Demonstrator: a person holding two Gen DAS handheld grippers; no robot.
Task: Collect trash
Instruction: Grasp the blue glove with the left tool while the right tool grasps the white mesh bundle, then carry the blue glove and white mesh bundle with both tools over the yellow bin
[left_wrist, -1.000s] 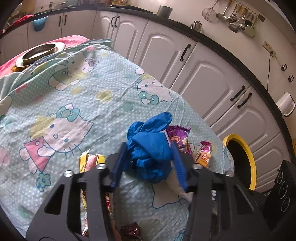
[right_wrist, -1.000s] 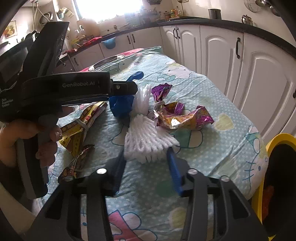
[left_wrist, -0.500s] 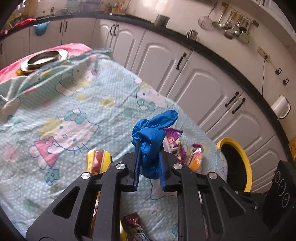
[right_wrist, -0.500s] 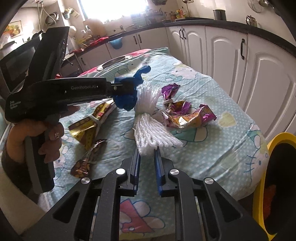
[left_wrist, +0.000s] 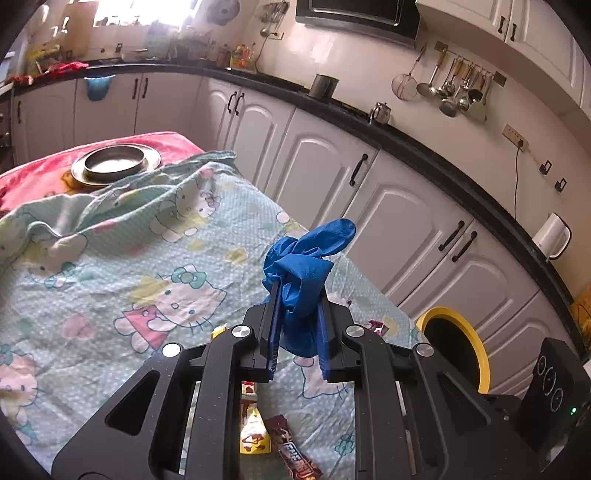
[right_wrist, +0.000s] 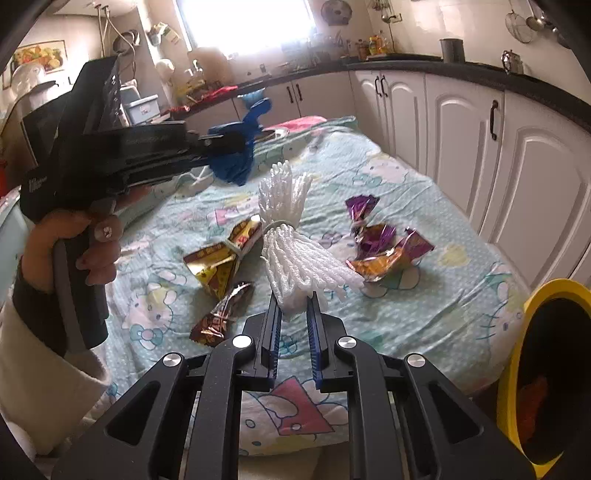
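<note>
My left gripper (left_wrist: 297, 295) is shut on a crumpled blue glove (left_wrist: 304, 266) and holds it in the air above the table; the glove also shows in the right wrist view (right_wrist: 236, 155). My right gripper (right_wrist: 293, 299) is shut on a white foam net sleeve (right_wrist: 295, 254) and holds it lifted over the table's near edge. Gold wrappers (right_wrist: 221, 258), a brown wrapper (right_wrist: 221, 314) and purple and orange wrappers (right_wrist: 384, 247) lie on the Hello Kitty cloth (right_wrist: 424, 306). A yellow-rimmed bin (right_wrist: 532, 354) stands at the right, below the table edge.
White cabinets (left_wrist: 402, 229) run behind the table. A steel plate (left_wrist: 114, 162) sits on a pink cloth at the far end. The bin also shows in the left wrist view (left_wrist: 458, 347), with a black speaker (left_wrist: 550, 387) beside it.
Both grippers closed from open, the left on the glove and the right on the foam sleeve. Both then rose from the cloth with their loads.
</note>
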